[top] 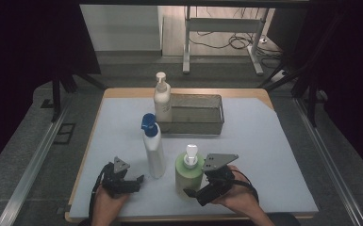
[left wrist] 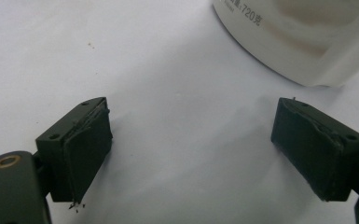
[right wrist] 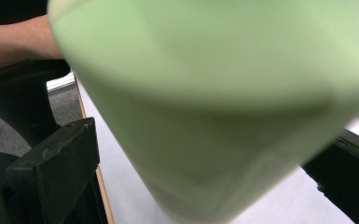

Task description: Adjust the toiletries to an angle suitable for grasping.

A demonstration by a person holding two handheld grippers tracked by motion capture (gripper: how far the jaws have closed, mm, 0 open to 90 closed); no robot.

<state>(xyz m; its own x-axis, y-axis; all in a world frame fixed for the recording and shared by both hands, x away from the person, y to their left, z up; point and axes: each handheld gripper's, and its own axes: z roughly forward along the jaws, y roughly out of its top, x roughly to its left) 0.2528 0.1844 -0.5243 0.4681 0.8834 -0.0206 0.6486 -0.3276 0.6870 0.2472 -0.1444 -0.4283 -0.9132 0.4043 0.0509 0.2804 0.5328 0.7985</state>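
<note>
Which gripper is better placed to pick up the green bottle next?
Right. The right gripper already has its jaws on either side of the green bottle, which sits between them in the right gripper view. The left gripper is open over bare mat near the white bottle.

Your high view looks down over the table point(top: 273, 155); each gripper view sits close, sharing its white surface at 12 o'clock.
</note>
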